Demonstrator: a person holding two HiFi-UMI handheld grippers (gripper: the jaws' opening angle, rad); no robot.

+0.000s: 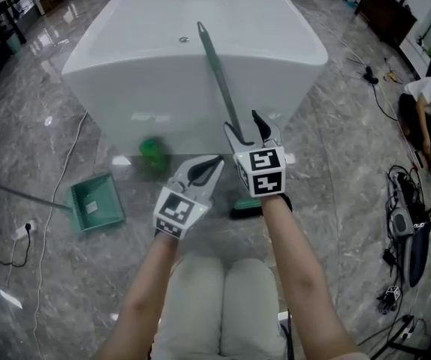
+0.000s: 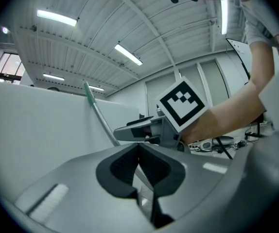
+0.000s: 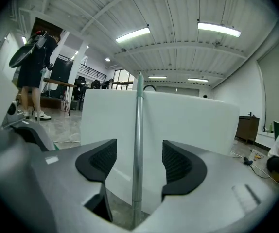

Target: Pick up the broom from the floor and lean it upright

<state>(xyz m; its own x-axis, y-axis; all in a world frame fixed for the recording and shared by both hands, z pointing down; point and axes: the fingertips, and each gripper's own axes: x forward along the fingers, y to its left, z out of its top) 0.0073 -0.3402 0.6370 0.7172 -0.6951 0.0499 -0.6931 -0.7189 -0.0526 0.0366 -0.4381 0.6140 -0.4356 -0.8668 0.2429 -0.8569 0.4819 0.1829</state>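
Note:
The broom stands upright, its grey-green handle [image 1: 219, 77] leaning on the edge of a big white counter [image 1: 200, 21] and its dark head [image 1: 245, 208] resting on the floor. My right gripper [image 1: 245, 126] is open, one jaw on each side of the handle. In the right gripper view the metal handle [image 3: 138, 130] runs straight up through the gap, and neither pad [image 3: 100, 159] touches it. My left gripper [image 1: 214, 161] hangs just left of the broom, shut on nothing; its pads [image 2: 125, 166] meet in the left gripper view, where the handle [image 2: 98, 115] shows beyond.
A green dustpan [image 1: 95, 203] with a long handle lies on the marble floor at left. A small green thing [image 1: 153, 152] sits at the counter's foot. Cables and gear [image 1: 407, 223] cover the floor at right, near a crouching person [image 1: 429, 100]. Another person [image 3: 32, 67] stands far off.

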